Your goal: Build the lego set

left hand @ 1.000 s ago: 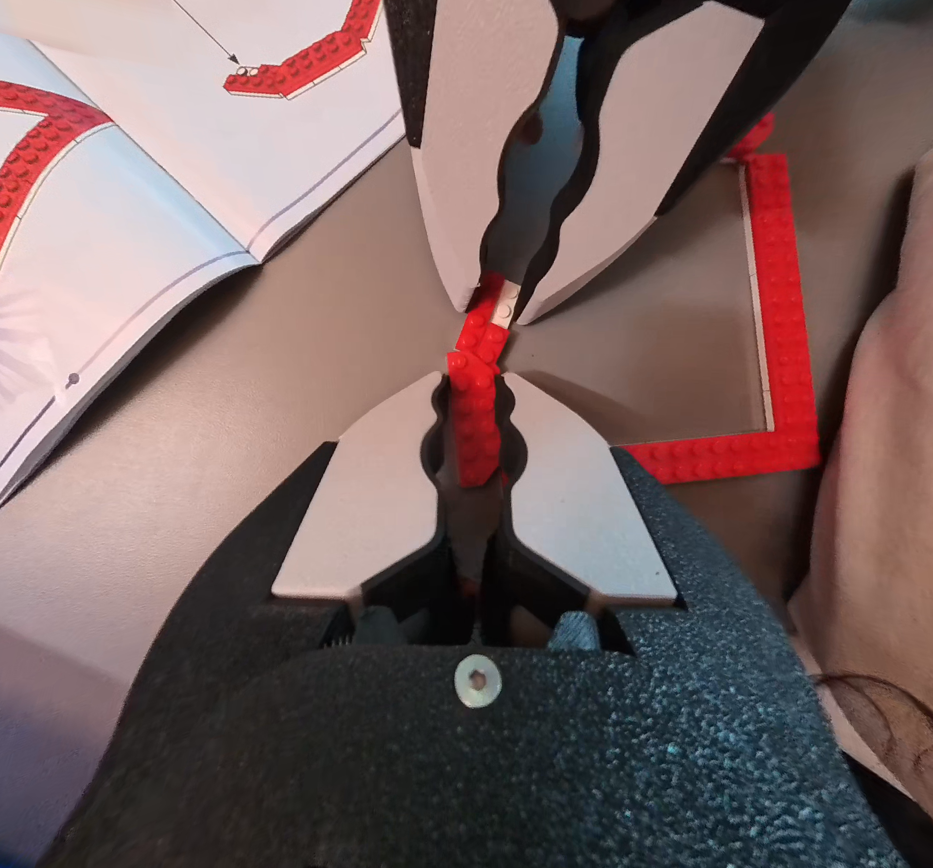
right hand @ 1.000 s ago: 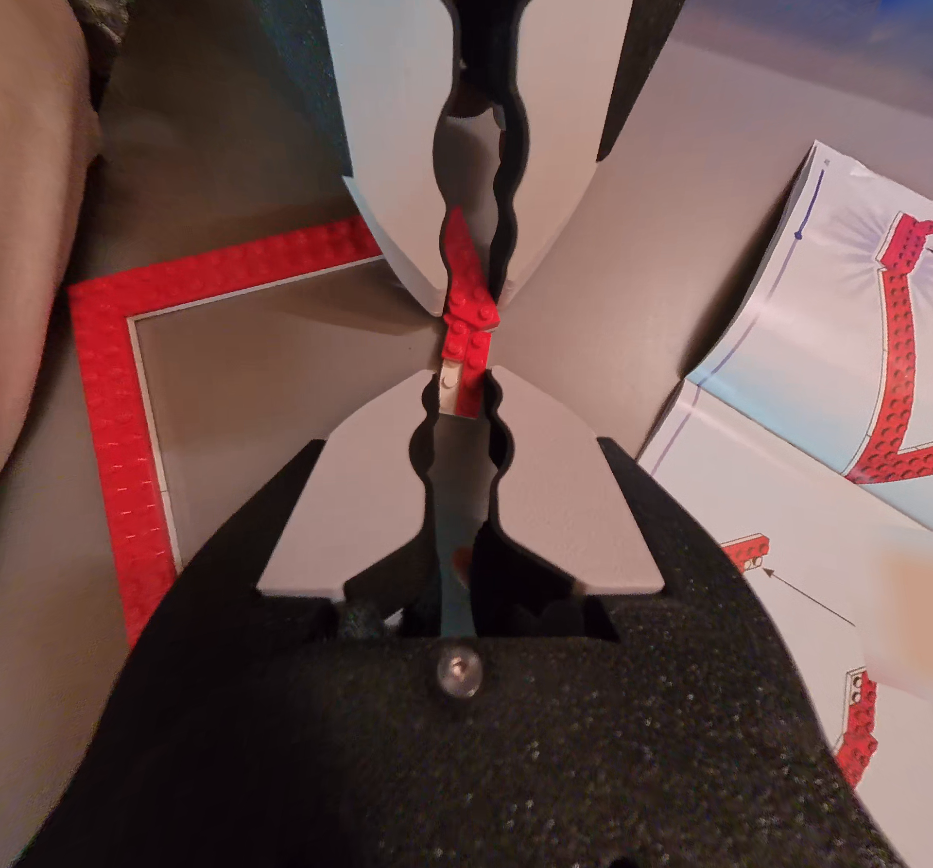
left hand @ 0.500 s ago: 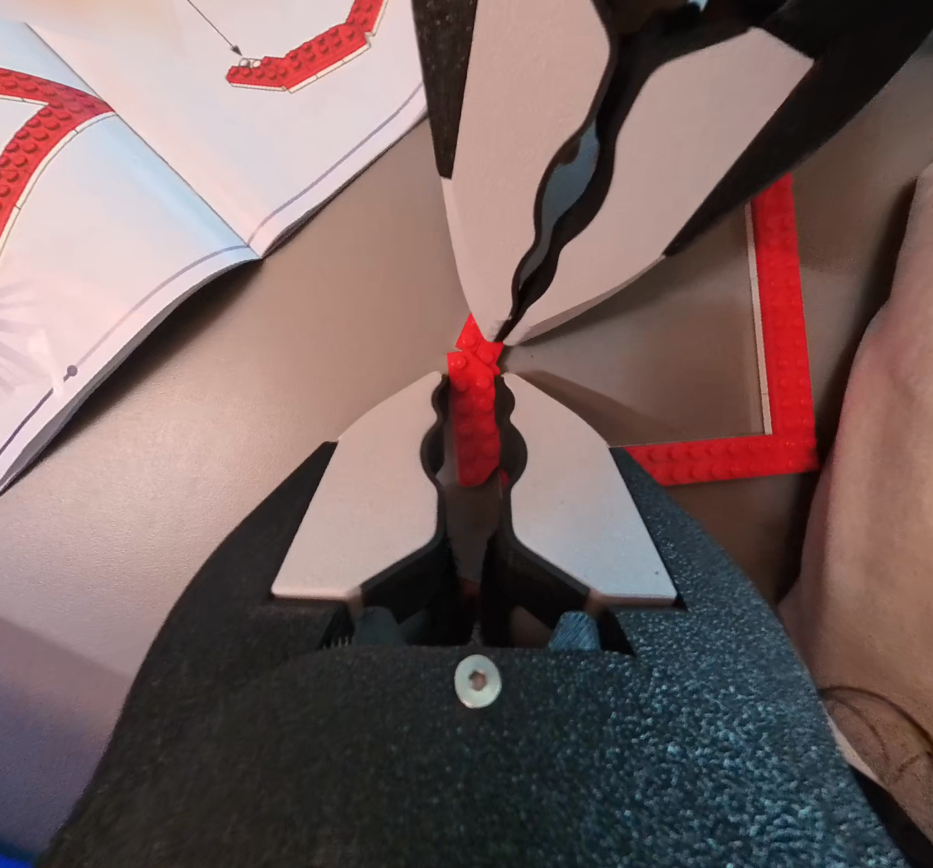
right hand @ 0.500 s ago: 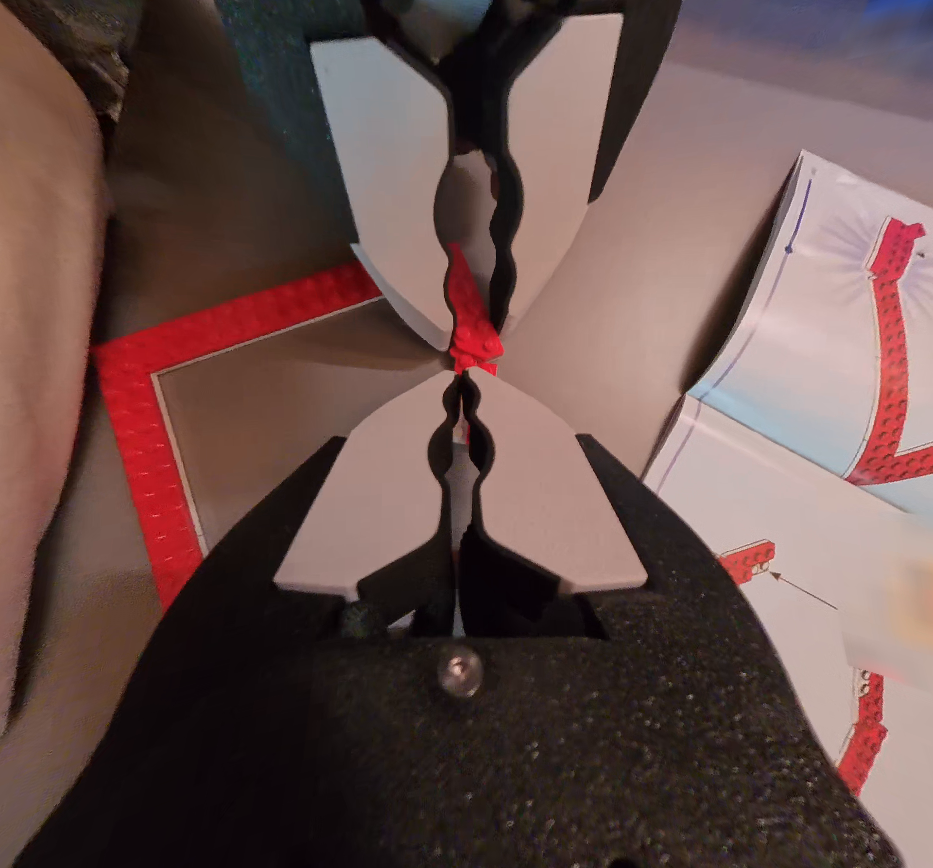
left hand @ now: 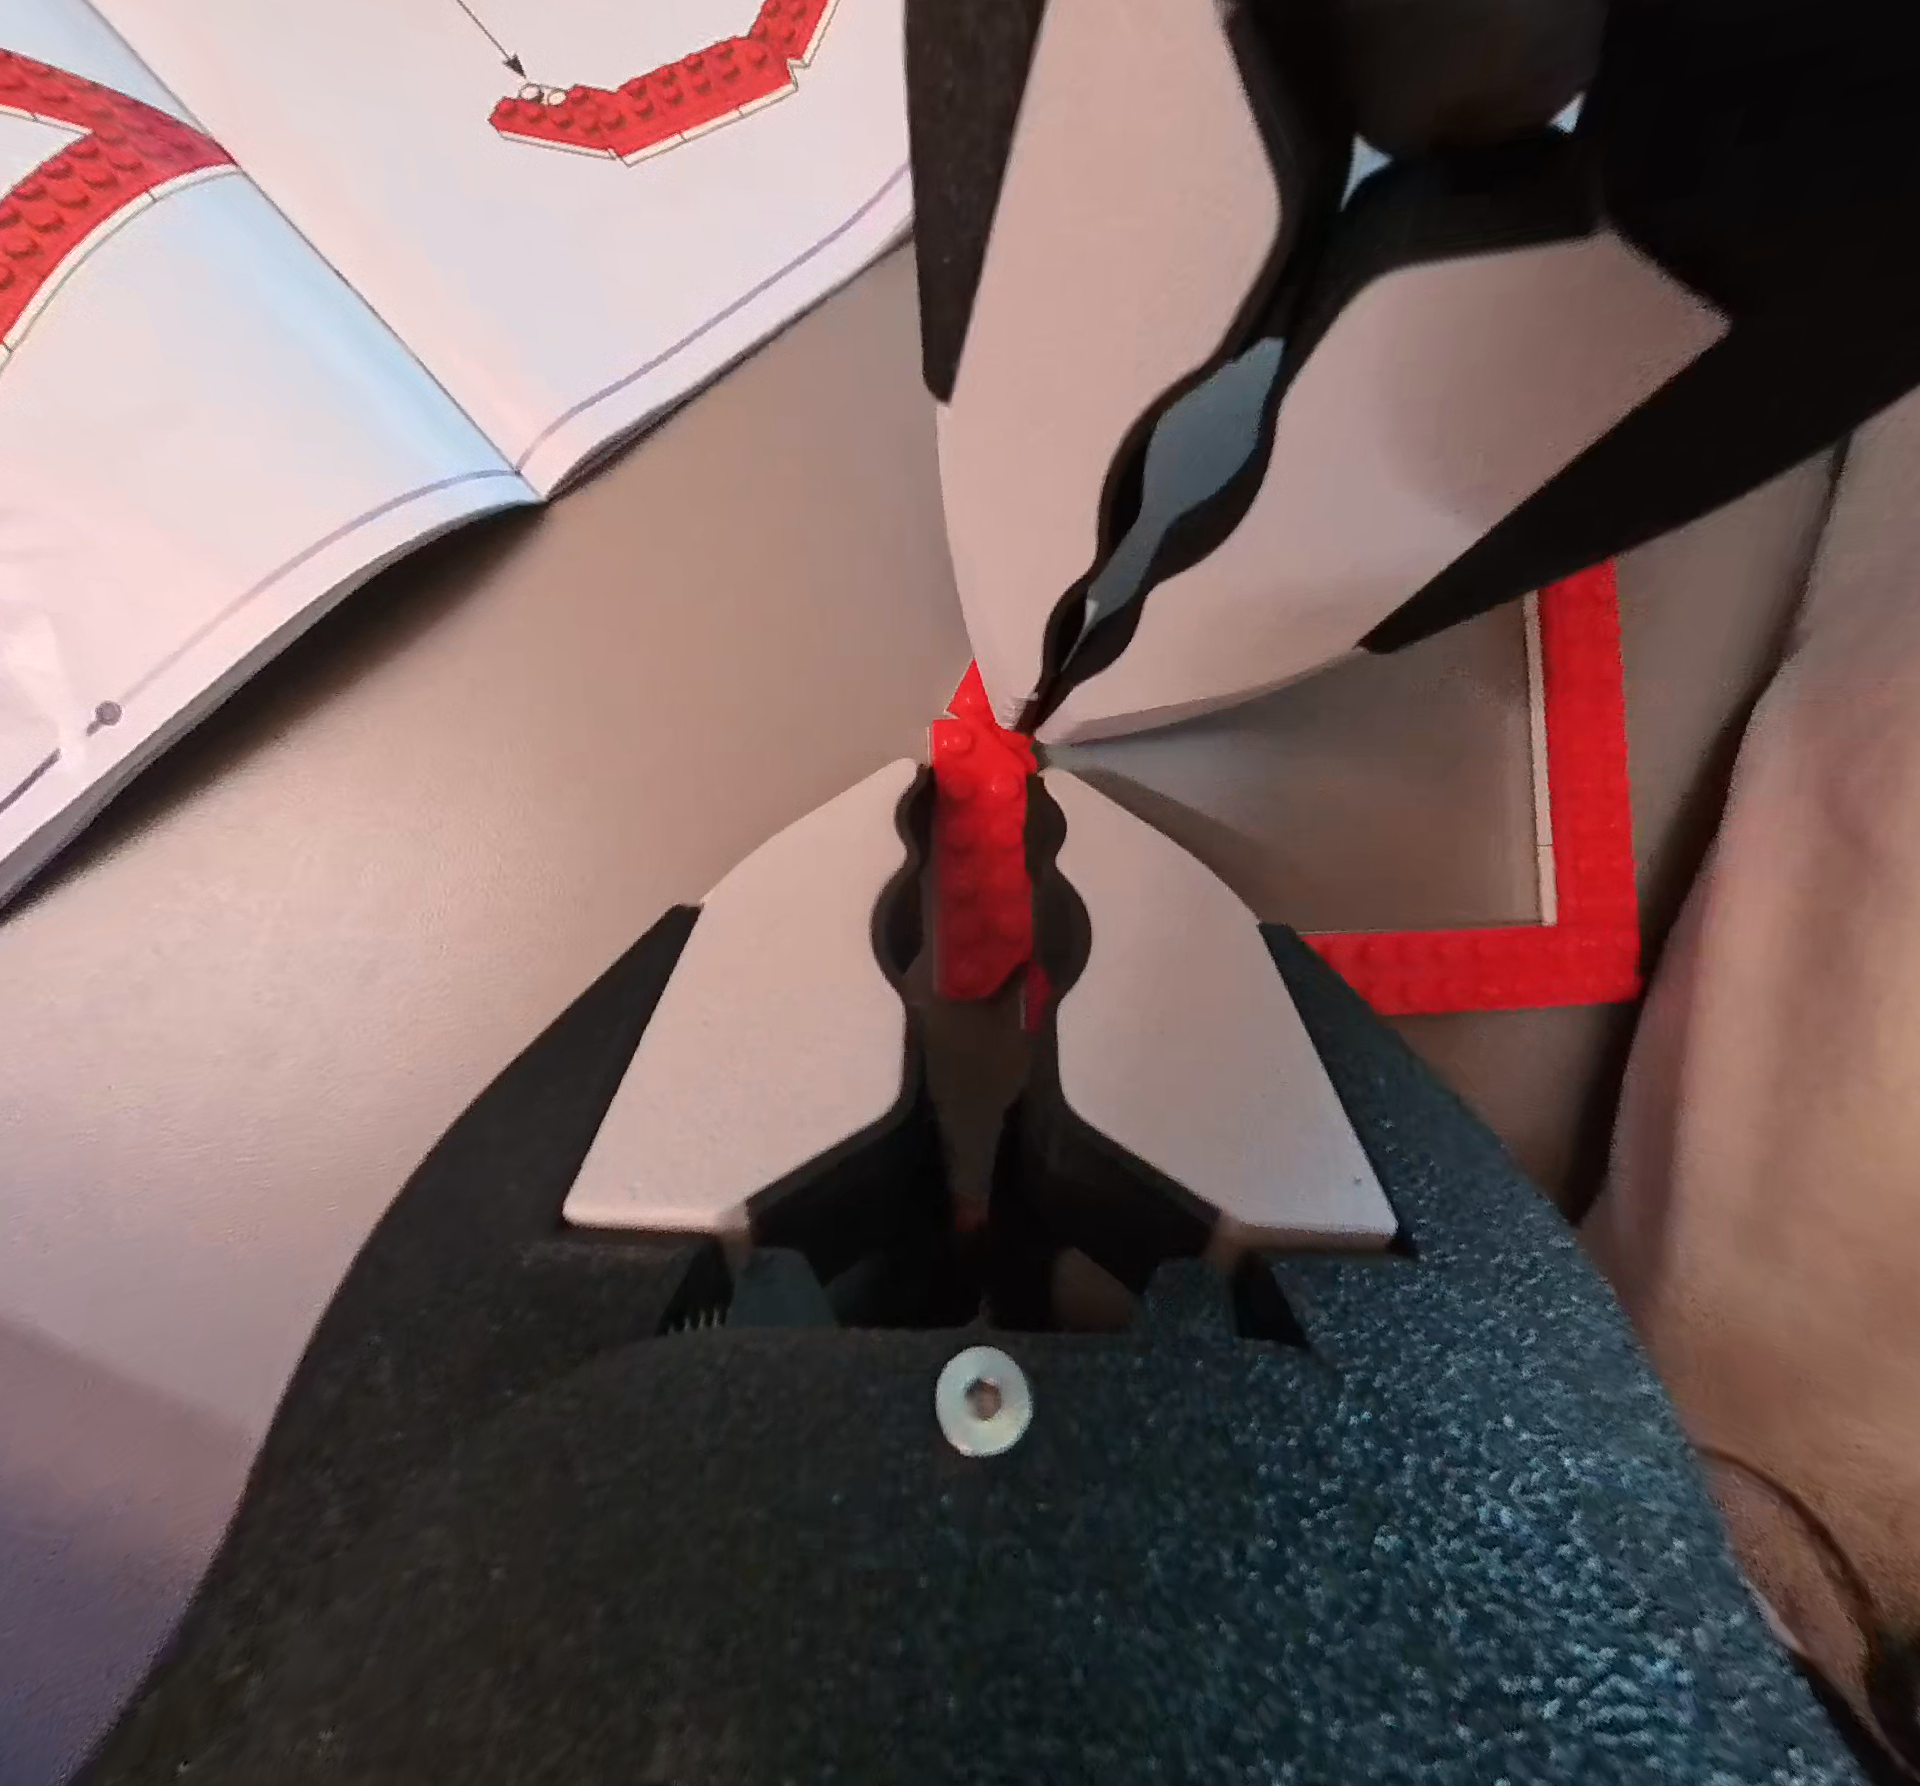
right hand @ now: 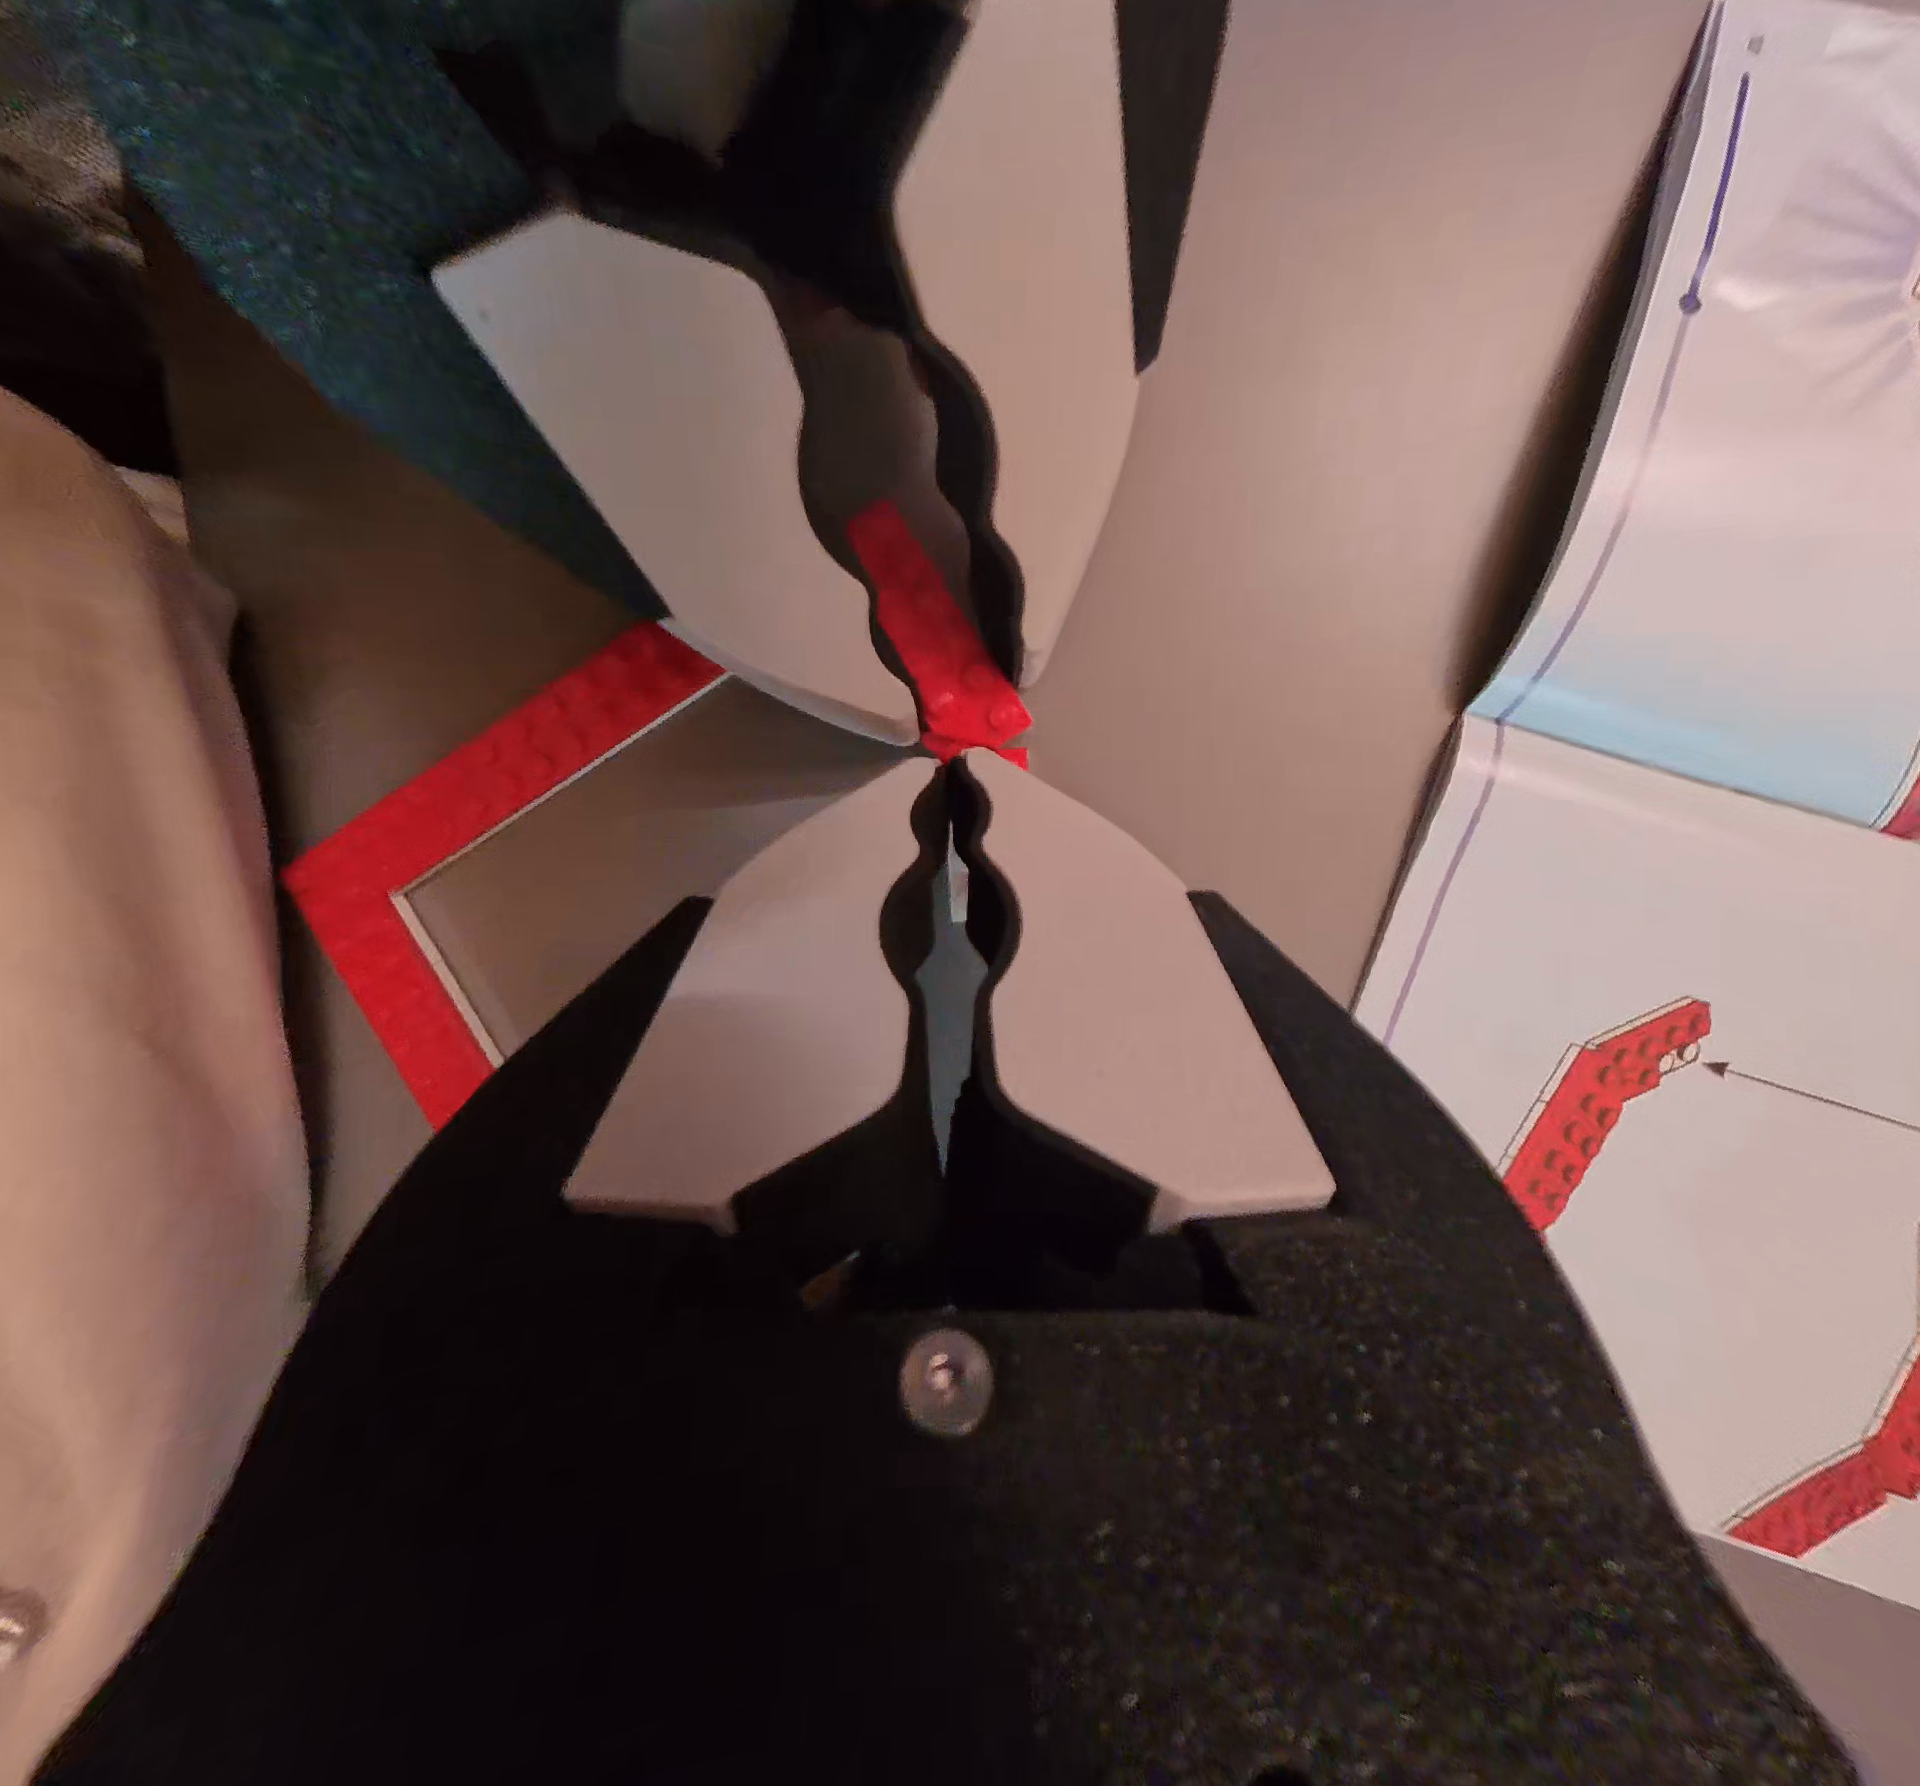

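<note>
1. The left gripper (left hand: 977, 780) is clenched on a red studded strip (left hand: 979, 879), whose long axis runs along the fingers and points away.
2. The right gripper (right hand: 961, 768) is pinched nearly closed, tips at the strip's far end; what it grips is hidden.
3. A red studded frame (left hand: 1579, 801) lies flat on the smooth grey table (left hand: 416, 801), right of the strip; an open instruction booklet (left hand: 312, 282) lies far left.

— What do you have under you?
— You have a plain grey-brown table (left hand: 436, 905), matt and evenly lit, filling both views.
— Anything past its edge?
— You see only blurred dark shapes at the far left corner.
</note>
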Demonstrator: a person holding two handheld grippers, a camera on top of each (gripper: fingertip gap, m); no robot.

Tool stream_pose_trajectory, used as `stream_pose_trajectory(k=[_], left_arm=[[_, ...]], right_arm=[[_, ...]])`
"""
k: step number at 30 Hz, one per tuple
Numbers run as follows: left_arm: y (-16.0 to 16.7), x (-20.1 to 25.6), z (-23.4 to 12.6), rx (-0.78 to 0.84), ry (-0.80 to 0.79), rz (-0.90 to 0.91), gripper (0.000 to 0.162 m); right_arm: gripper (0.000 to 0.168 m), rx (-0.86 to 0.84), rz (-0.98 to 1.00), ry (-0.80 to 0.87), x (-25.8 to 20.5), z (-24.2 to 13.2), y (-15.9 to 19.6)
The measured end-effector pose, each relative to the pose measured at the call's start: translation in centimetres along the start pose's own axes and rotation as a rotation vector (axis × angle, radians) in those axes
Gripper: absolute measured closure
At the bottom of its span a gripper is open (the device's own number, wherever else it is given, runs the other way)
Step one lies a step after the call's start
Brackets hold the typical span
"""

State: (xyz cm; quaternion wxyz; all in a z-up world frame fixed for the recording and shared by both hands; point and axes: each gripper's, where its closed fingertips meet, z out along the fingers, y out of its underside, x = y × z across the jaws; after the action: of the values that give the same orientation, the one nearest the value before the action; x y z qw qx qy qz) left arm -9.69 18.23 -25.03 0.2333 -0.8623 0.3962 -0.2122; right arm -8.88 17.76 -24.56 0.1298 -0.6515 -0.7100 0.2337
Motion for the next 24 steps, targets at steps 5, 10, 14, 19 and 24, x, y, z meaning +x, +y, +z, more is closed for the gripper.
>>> stream_pose_trajectory(k=[5,10,14,19,24], left_arm=[[0.0,0.0,0.0,0.02,-0.015,-0.015,0.144],[0.1,0.1,0.0,-0.013,-0.05,0.024,0.144],[-0.1,0.3,0.1,0.017,0.004,-0.023,0.144],[-0.2,0.4,0.1,0.014,-0.013,-0.009,0.144],[-0.2,0.0,-0.1,0.005,-0.031,-0.019,0.14]], right_arm=[[0.167,-0.002,0.022,0.001,0.0,0.0,0.0],[0.167,0.044,0.028,0.023,-0.1,0.0,0.0],[0.168,0.182,-0.084,0.058,-0.3,-0.3,0.0],[0.168,0.361,0.002,0.056,-0.1,-4.3,-0.6],[0.168,0.226,-0.053,0.09,-0.3,-2.4,0.9]])
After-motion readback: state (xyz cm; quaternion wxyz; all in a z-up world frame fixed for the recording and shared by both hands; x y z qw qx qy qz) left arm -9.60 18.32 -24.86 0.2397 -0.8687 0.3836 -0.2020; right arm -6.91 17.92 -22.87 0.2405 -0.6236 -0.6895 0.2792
